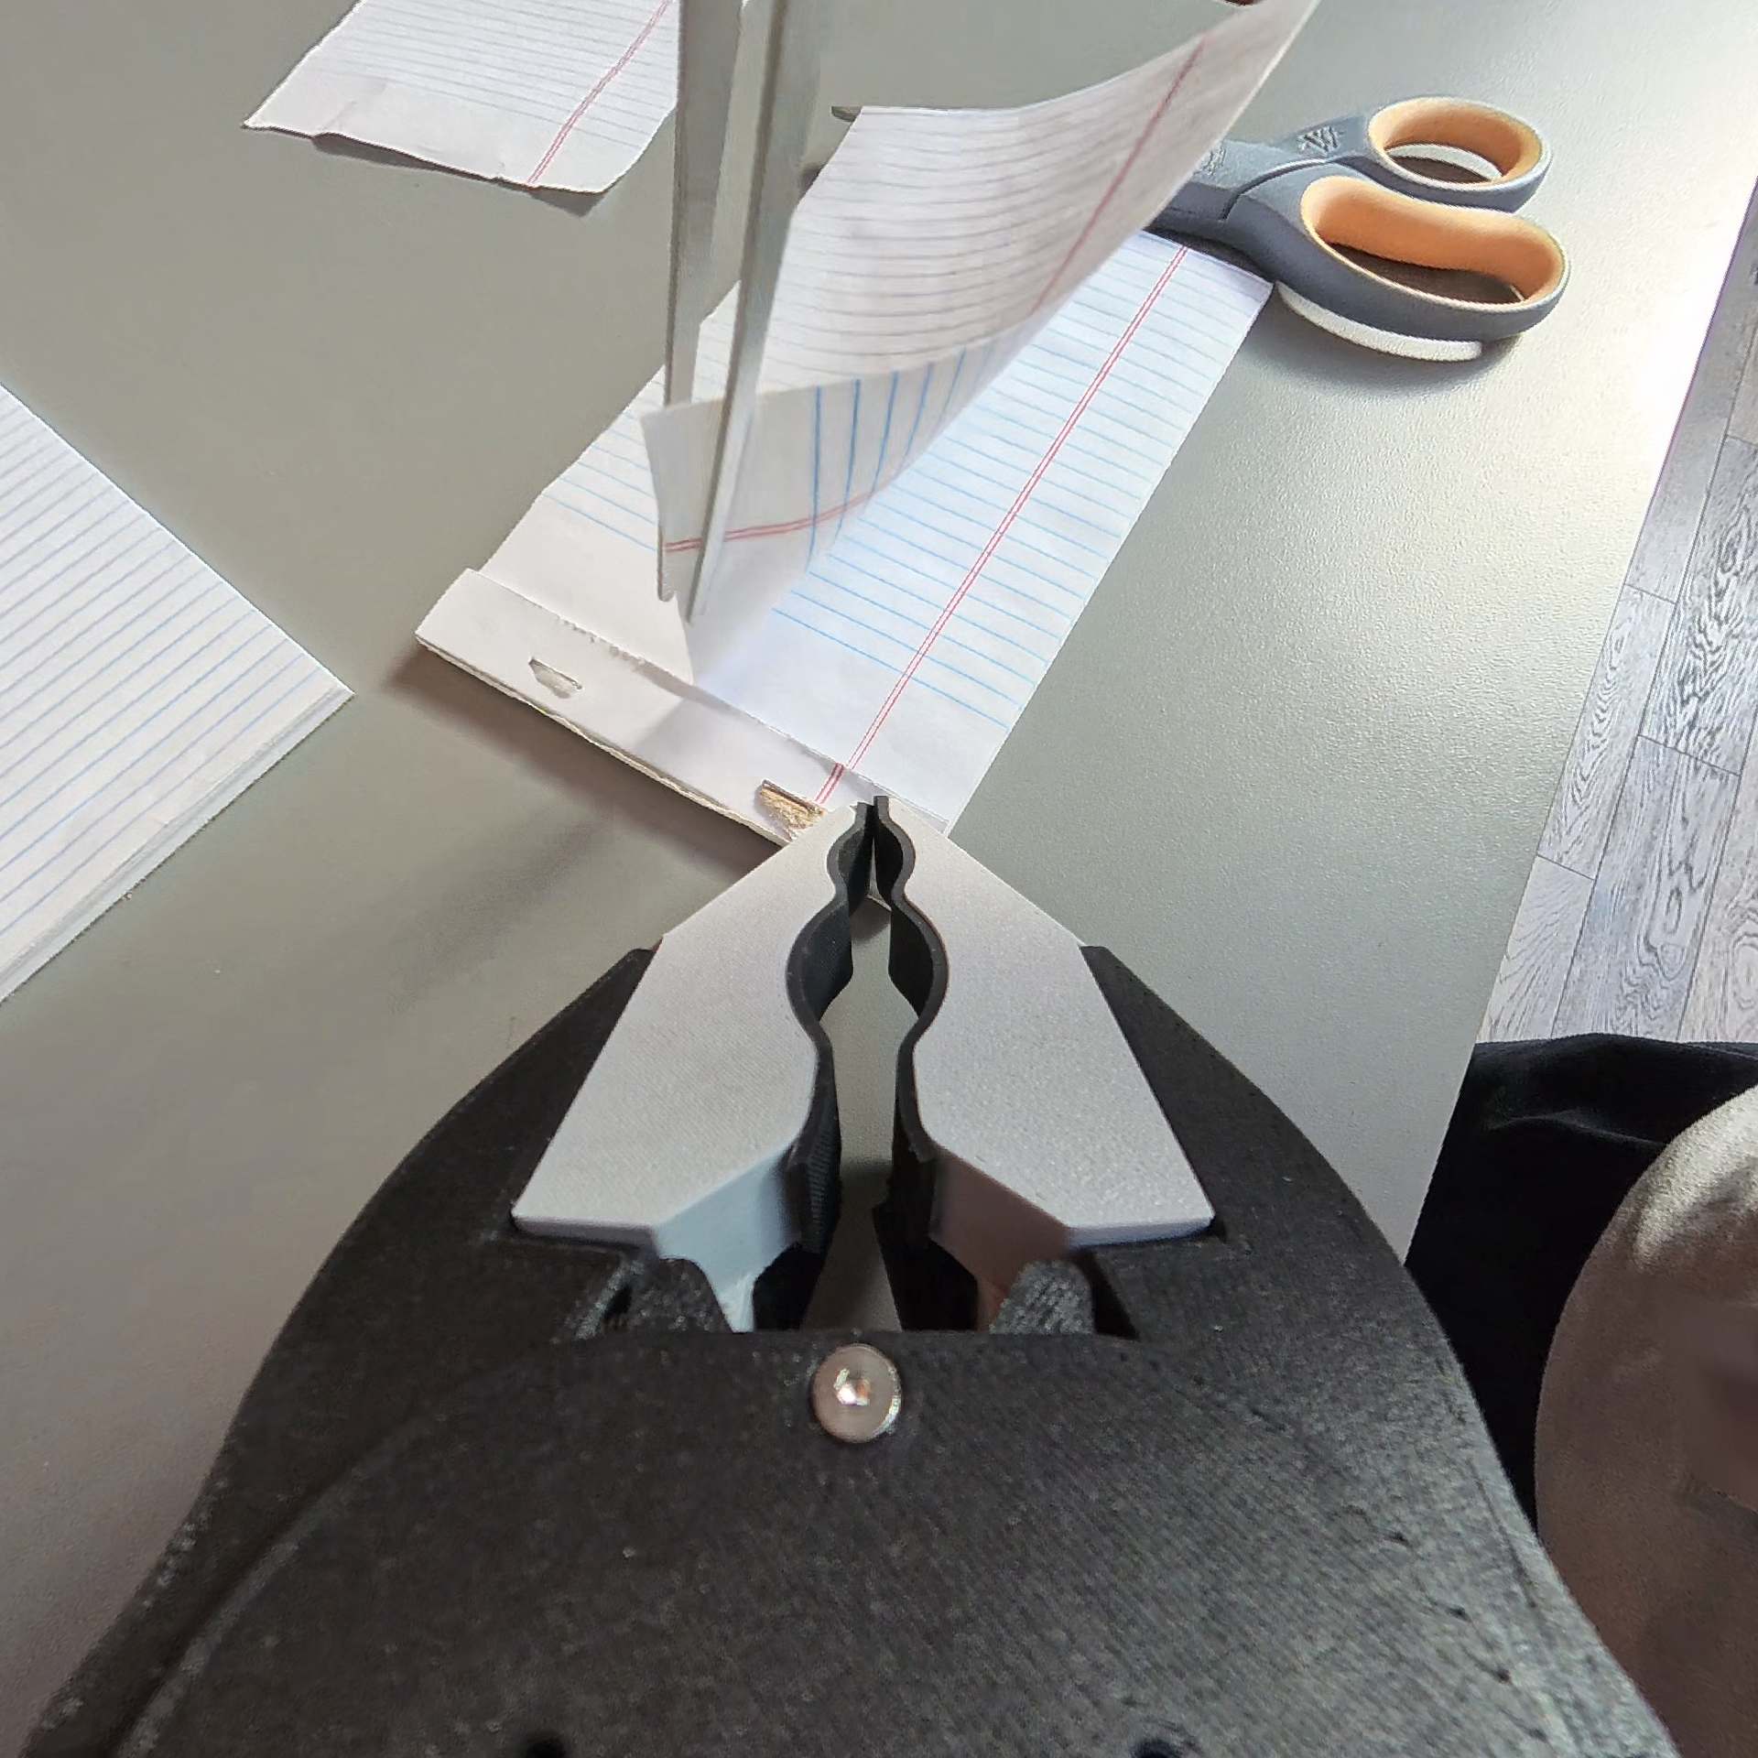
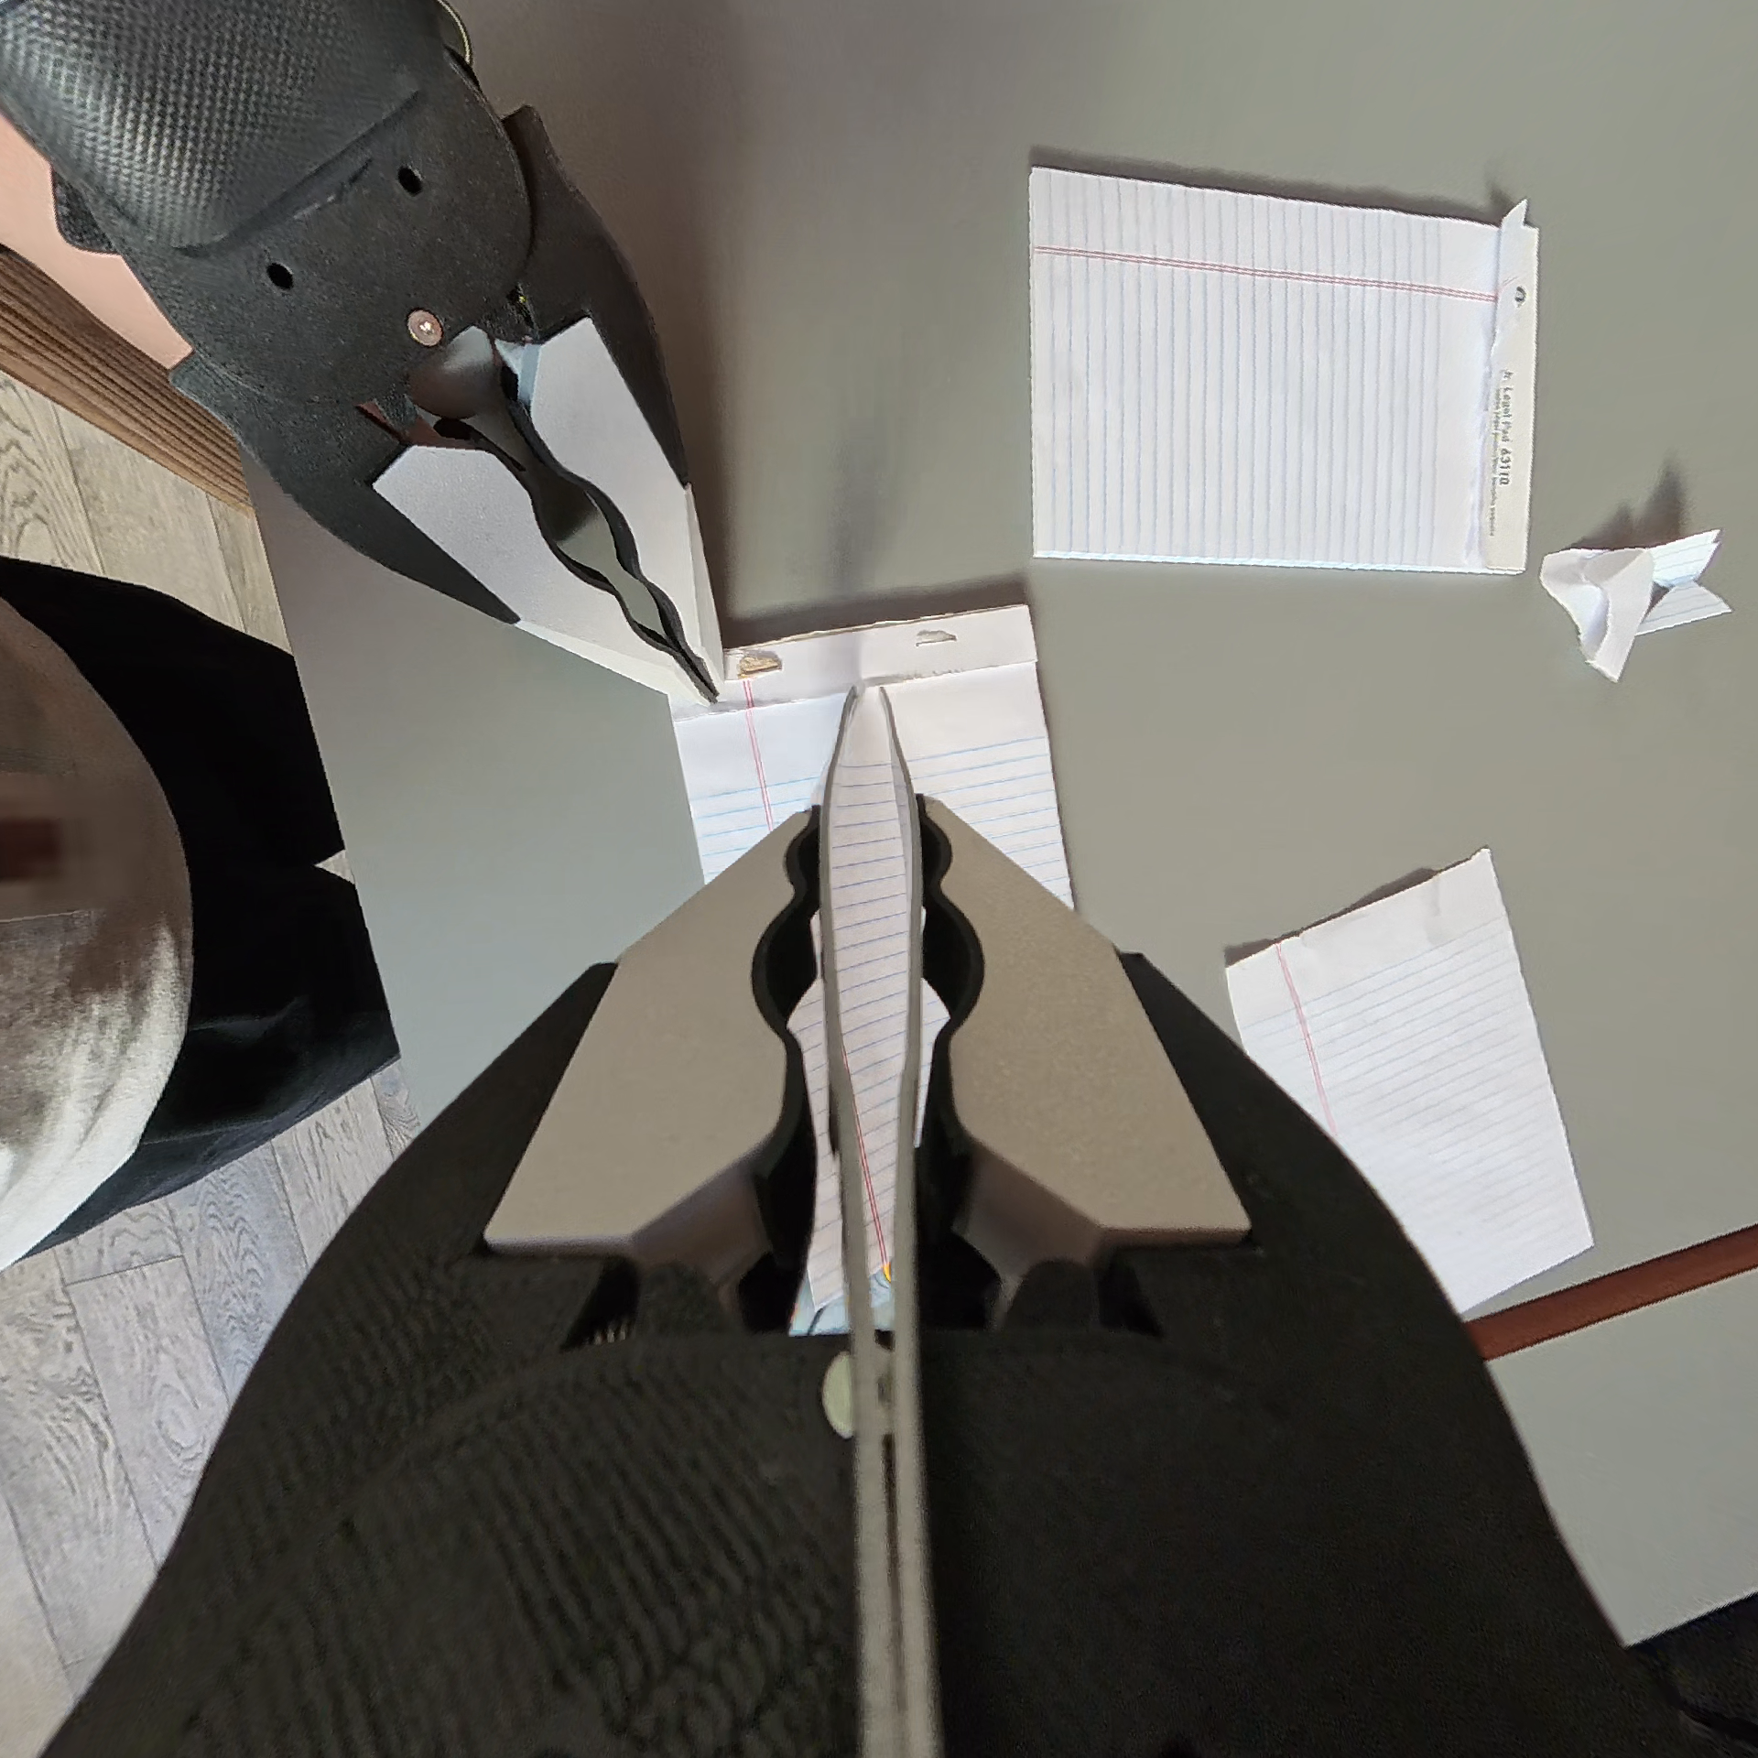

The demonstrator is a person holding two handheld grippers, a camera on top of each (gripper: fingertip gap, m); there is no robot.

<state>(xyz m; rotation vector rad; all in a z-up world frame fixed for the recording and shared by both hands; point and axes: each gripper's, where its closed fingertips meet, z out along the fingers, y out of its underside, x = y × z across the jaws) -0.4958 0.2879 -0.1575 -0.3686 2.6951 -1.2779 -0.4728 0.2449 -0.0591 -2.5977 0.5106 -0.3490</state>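
White lined legal pad [image 1: 999, 533] flat on grey table [image 1: 285, 761]; grey-and-orange-handled scissors [image 1: 1370, 219] at pad's far end; torn lined sheet [image 1: 476, 86] beyond; left gripper [image 1: 875, 820] touching pad's near corner.

An office-like desk space — paper and cutting tools on a plain grey table

The smooth grey tabletop [image 2: 1237, 761] carries lined legal pads [image 2: 1256, 371], loose ruled sheets [image 2: 1408, 1094], a crumpled scrap [image 2: 1631, 595] and orange-handled scissors [image 1: 1370, 228] — while grey wood-grain flooring [image 1: 1655, 666] runs beside the table edge.
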